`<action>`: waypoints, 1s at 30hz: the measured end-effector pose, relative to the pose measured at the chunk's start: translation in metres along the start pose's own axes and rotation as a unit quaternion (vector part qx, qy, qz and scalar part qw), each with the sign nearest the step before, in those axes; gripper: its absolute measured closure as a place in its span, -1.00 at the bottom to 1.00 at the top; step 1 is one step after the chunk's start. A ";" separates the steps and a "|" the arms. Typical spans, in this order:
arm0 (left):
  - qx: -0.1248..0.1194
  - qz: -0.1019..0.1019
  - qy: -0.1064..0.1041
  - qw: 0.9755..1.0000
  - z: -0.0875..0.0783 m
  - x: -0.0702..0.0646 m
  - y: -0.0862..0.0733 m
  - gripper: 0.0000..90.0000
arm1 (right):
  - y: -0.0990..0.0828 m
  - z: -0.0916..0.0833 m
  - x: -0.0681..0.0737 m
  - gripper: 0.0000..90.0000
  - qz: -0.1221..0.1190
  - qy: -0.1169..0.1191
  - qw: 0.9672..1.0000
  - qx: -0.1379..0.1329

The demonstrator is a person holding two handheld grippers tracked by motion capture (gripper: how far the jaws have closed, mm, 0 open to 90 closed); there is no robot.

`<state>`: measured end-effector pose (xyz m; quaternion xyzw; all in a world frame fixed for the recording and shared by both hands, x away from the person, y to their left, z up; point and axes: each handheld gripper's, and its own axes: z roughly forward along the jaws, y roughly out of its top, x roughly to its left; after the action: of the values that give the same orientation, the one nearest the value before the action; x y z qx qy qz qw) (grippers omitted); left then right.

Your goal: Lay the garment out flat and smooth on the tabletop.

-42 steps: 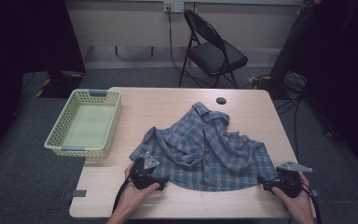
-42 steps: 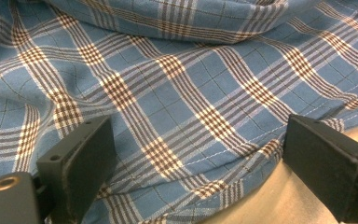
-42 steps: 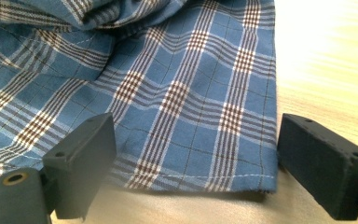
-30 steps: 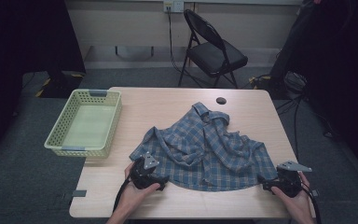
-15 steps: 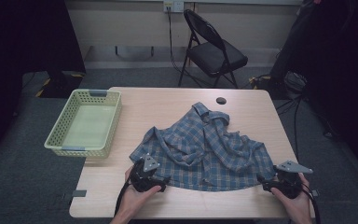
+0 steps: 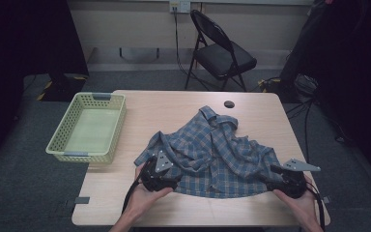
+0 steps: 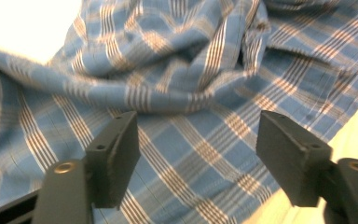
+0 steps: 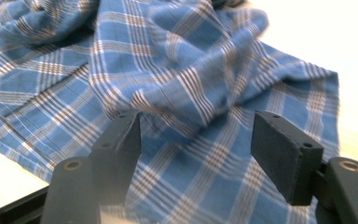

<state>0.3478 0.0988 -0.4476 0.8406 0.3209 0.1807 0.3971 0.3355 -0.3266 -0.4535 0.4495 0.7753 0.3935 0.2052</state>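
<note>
At the bottom of the high view, the person's two hands each hold a tool at the near hem of a blue plaid shirt (image 6: 212, 157) that lies crumpled across the middle of the bench (image 6: 174, 108). The left tool (image 6: 160, 175) sits at lower centre-left, over the shirt's near left corner; the right tool (image 6: 282, 180) sits at lower right, at the near right corner. In the left gripper view the left tool (image 7: 200, 154) has its jaws spread, with flat plaid cloth lying below the gap and neither pad pressing on it; the jaws have just been closing. The right gripper view shows the same for the right tool (image 8: 196, 154): jaws apart over the hem, a raised fold of cloth beyond them, and the jaws likewise just closing in.

The step in hand appears to be taking hold of the two near corners, probably to spread or fold the shirt. The next move calls for both tools to bring a single layer of hem between the pads and close fully before any lift, keeping the pull even on both sides.

Farther off, an empty green basket (image 6: 89, 126) hangs over the bench's left edge at centre left of the frame, and a small dark disc (image 6: 229, 104) rests near the far edge. A folding chair (image 6: 220, 53) stands beyond, at upper centre.
</note>
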 end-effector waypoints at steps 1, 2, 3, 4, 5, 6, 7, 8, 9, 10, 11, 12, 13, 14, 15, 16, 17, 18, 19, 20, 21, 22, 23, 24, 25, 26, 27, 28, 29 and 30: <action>0.000 -0.002 -0.002 1.000 0.000 0.004 0.006 -0.22 | 0.004 0.001 0.001 -0.22 -0.005 0.004 1.000 0.000; 0.000 -0.004 -0.003 1.000 0.002 0.006 0.011 -0.22 | 0.008 0.001 0.002 -0.21 -0.009 0.004 1.000 -0.003; 0.002 -0.006 -0.003 1.000 0.004 0.008 0.015 -0.22 | 0.014 0.002 0.004 -0.20 -0.013 0.007 1.000 -0.008; 0.003 -0.008 -0.008 1.000 0.007 0.010 0.018 -0.22 | 0.019 0.002 0.005 -0.19 -0.016 0.009 1.000 -0.013; 0.002 -0.017 -0.012 1.000 0.009 0.011 0.022 -0.22 | 0.025 0.003 0.006 -0.19 -0.019 0.011 1.000 -0.017; 0.002 -0.017 -0.012 1.000 0.009 0.011 0.022 -0.22 | 0.031 0.005 0.007 -0.20 -0.020 0.011 0.999 -0.022; 0.000 -0.023 -0.015 1.000 0.012 0.012 0.026 -0.22 | 0.031 0.005 0.007 -0.20 -0.020 0.011 0.999 -0.022; 0.001 -0.020 -0.008 1.000 0.018 0.013 0.034 -0.22 | 0.040 0.009 0.008 -0.21 -0.020 0.021 0.999 -0.029; -0.002 -0.028 -0.013 1.000 0.021 0.015 0.037 -0.22 | 0.045 0.012 0.010 -0.21 -0.024 0.021 0.999 -0.031; -0.006 -0.031 -0.024 0.999 0.024 0.017 0.040 -0.23 | 0.049 0.015 0.011 -0.22 -0.028 0.018 0.999 -0.031; -0.006 -0.031 -0.024 0.999 0.024 0.017 0.040 -0.24 | 0.053 0.019 0.012 -0.22 -0.032 0.019 0.999 -0.030; -0.006 -0.020 -0.019 1.000 0.028 0.018 0.042 -0.24 | 0.053 0.019 0.012 -0.22 -0.032 0.019 0.999 -0.030; 0.000 -0.015 -0.007 1.000 0.032 0.019 0.045 -0.24 | 0.056 0.022 0.013 -0.22 -0.032 0.019 0.999 -0.028; 0.003 -0.016 -0.007 1.000 0.035 0.021 0.046 -0.24 | 0.059 0.025 0.014 -0.22 -0.036 0.017 0.999 -0.023; 0.001 -0.023 -0.012 1.000 0.041 0.024 0.048 -0.24 | 0.061 0.027 0.015 -0.22 -0.041 0.017 0.999 -0.020; 0.000 -0.025 -0.010 1.000 0.045 0.026 0.049 -0.23 | 0.064 0.031 0.015 -0.22 -0.041 0.014 0.999 -0.019; 0.000 -0.031 -0.010 0.999 0.050 0.028 0.049 -0.23 | 0.065 0.033 0.014 -0.21 -0.036 0.016 0.999 -0.021; 0.003 -0.037 -0.009 0.999 0.055 0.029 0.049 -0.23 | 0.066 0.037 0.013 -0.21 -0.032 0.017 0.999 -0.020; 0.008 -0.036 -0.002 0.999 0.062 0.030 0.048 -0.22 | 0.066 0.040 0.011 -0.20 -0.030 0.015 0.999 -0.020; 0.009 -0.038 -0.001 0.999 0.068 0.031 0.047 -0.22 | 0.066 0.044 0.009 -0.19 -0.027 0.012 0.999 -0.020; 0.010 -0.048 -0.016 0.999 0.074 0.032 0.045 -0.21 | 0.065 0.048 0.008 -0.19 -0.022 0.010 1.000 -0.019; 0.013 -0.052 -0.023 0.998 0.079 0.033 0.043 -0.20 | 0.063 0.053 0.006 -0.19 -0.020 0.008 1.000 -0.016; 0.016 -0.048 -0.013 0.999 0.084 0.032 0.041 -0.20 | 0.061 0.058 0.005 -0.19 -0.020 0.005 1.000 -0.012; 0.018 -0.052 -0.017 0.998 0.087 0.034 0.039 -0.20 | 0.058 0.065 0.004 -0.20 -0.024 0.003 1.000 -0.001; 0.018 -0.061 -0.022 0.998 0.090 0.035 0.037 -0.20 | 0.056 0.069 0.004 -0.20 -0.027 0.003 1.000 0.008; 0.020 -0.065 -0.023 0.997 0.092 0.037 0.034 -0.20 | 0.054 0.072 0.003 -0.20 -0.028 0.001 1.000 0.012; 0.026 -0.059 -0.020 0.998 0.095 0.038 0.031 -0.19 | 0.051 0.075 0.002 -0.20 -0.027 -0.001 0.999 0.017; 0.031 -0.053 -0.017 0.998 0.097 0.038 0.028 -0.16 | 0.049 0.079 0.001 -0.20 -0.026 -0.003 0.999 0.022; 0.030 -0.051 -0.018 0.998 0.097 0.038 0.025 -0.14 | 0.047 0.082 0.000 -0.20 -0.025 -0.004 0.999 0.027; 0.031 -0.043 -0.025 0.998 0.097 0.038 0.024 -0.06 | 0.044 0.084 -0.001 -0.21 -0.025 -0.005 0.999 0.033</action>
<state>0.4391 0.0605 -0.4869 0.8422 0.3525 0.1325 0.3858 0.4162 -0.2788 -0.4695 0.4387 0.7976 0.3604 0.2036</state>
